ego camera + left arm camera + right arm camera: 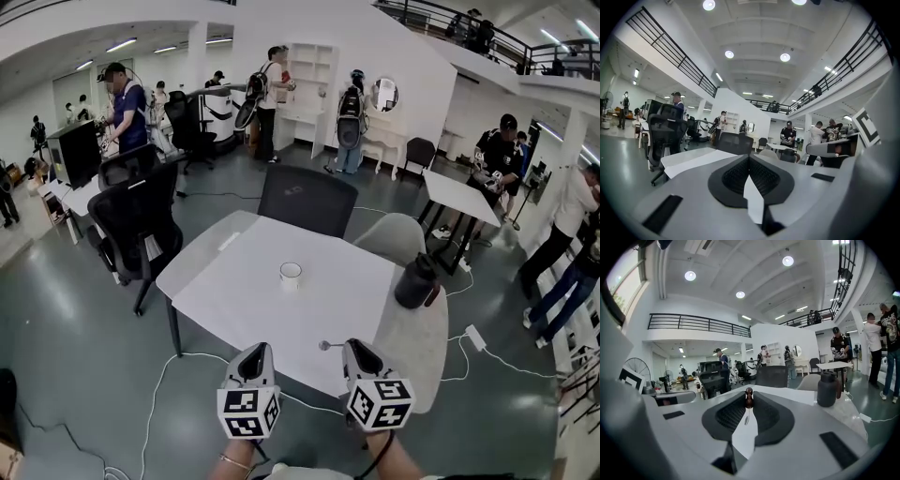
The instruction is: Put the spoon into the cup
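Spoon (pixel 327 345): small and thin, pinched at the tip of the right gripper (pixel 352 347). It juts out sideways toward the left gripper, above the near part of the table (pixel 234 300). In the right gripper view its dark end (pixel 749 397) pokes up between the jaw tips.

Right gripper (pixel 749 403): jaws narrow, clamped on the spoon.

Left gripper (pixel 253 352): beside the right one, level with it. Its jaws (pixel 749 161) are closed tip to tip with nothing between them.

Cup (pixel 292 272): white, upright and open-topped, near the table's middle. It is well apart from the spoon, beyond both grippers.

Bottle (pixel 416 281): dark, upright, at the table's right side, also seen in the right gripper view (pixel 827 389).

Table: white top.

Seating: dark chair (pixel 307 200) at the far edge, grey chair (pixel 392 236) at the far right corner, black office chair (pixel 139 220) to the left.

Surroundings: grey floor, white cables, people standing at other tables.
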Demonstrator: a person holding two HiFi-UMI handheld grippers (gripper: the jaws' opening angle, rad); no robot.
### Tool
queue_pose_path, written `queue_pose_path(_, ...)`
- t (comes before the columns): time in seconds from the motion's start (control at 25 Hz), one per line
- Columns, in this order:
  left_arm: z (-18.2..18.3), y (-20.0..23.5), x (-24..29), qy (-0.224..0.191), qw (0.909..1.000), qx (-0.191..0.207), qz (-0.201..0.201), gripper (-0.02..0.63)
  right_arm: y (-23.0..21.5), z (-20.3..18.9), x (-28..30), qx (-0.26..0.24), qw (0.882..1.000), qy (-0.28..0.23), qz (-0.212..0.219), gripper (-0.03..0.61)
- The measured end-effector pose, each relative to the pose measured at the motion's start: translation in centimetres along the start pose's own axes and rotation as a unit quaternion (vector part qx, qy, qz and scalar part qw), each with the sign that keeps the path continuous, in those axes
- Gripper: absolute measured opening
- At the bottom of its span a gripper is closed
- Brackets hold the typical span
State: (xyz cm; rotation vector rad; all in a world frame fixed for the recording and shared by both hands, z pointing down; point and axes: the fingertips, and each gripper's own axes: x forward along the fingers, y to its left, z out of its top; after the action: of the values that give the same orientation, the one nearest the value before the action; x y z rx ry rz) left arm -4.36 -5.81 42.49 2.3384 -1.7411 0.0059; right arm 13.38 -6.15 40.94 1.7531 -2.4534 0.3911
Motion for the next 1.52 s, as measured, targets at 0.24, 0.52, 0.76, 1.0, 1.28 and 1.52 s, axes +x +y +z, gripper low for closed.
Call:
queue_pose_path(0.24, -0.8, 1.8, 1.7, 0.018, 0.9998, -0.004, 0.003, 0.018, -0.9, -0.7, 2.3, 0.015, 1.000, 0.013, -0.014, 0.067)
queue_pose_path(0.52, -1.2, 3.2, 3.5, 0.026, 0.9995, -0.017, 0.010, 0.018, -1.1, 0.1, 4.9, 0.008, 1.000, 0.018, -0.018, 0.067)
queue_pose_path(0.76, -0.6, 4.6, 6.0, 0.028, 0.9994, -0.012, 0.015, 0.018, -1.8, 1.5, 8.6, 0.010, 1.000, 0.010, -0.015, 0.067)
queue_pose_path(1.0, -0.1, 4.6, 9.8, 0.038, 0.9989, -0.011, 0.024, 0.018, -3.8, 2.9, 11.9, 0.009, 1.000, 0.016, -0.004, 0.067)
queue_pose_path(1.28, 0.9, 5.3, 15.4, 0.048, 0.9986, 0.001, 0.021, 0.018, -5.7, 3.9, 16.4, 0.012, 1.000, 0.020, 0.001, 0.067)
queue_pose_path(1.52, 1.3, 5.8, 18.9, 0.052, 0.9983, 0.007, 0.026, 0.018, -7.4, 4.0, 19.4, 0.027, 0.999, 0.023, 0.002, 0.067)
